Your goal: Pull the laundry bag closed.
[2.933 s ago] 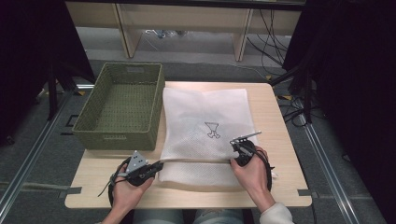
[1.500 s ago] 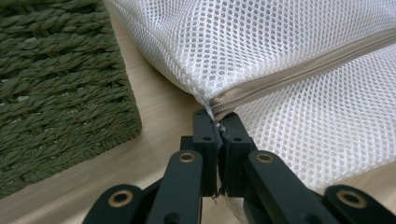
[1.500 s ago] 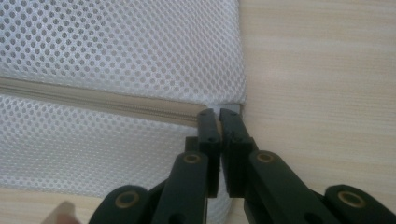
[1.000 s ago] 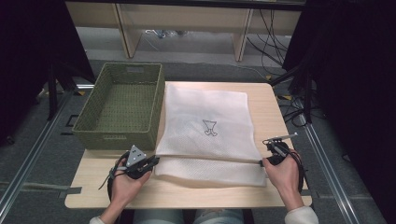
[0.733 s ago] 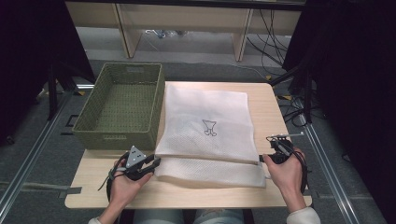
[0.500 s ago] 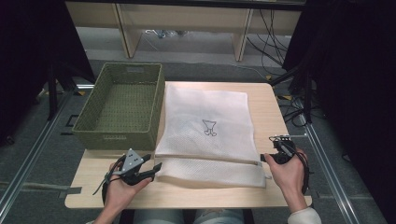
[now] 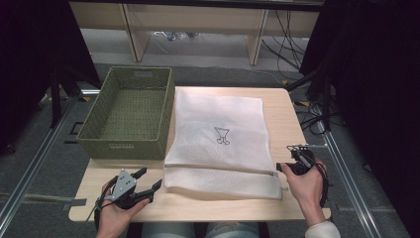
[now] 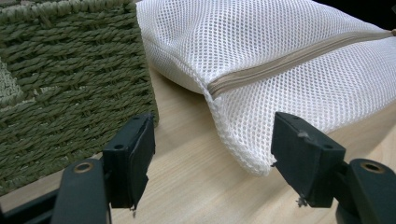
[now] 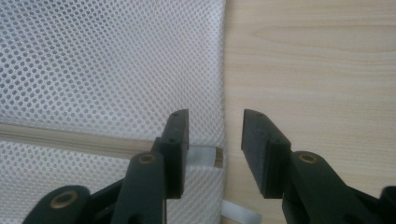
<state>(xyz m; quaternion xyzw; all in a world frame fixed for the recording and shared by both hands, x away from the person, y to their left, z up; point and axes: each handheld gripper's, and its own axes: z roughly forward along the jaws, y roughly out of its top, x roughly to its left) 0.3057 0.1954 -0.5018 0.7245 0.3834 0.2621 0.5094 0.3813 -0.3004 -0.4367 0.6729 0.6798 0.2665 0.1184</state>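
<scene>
your left gripper point(image 7: 148, 182) sits at the near left of the table point(image 7: 233, 210), its jaws just opened wide with nothing pressed between them; in the left gripper view the corner of the white mesh bag point(image 8: 280, 60) hangs loose in the gap between the pads without touching them. your right gripper point(image 7: 281, 167) rests at the bag's right edge, its jaws also just opened and standing apart; in the right gripper view the end of the beige zipper point(image 9: 84, 142) lies just behind the left jaw, free of the pads. the mesh bag point(image 7: 223, 141) lies flat on the middle of the table, zipper running across its near part. the green woven basket point(image 7: 130, 114) stands just beside its left edge.
</scene>
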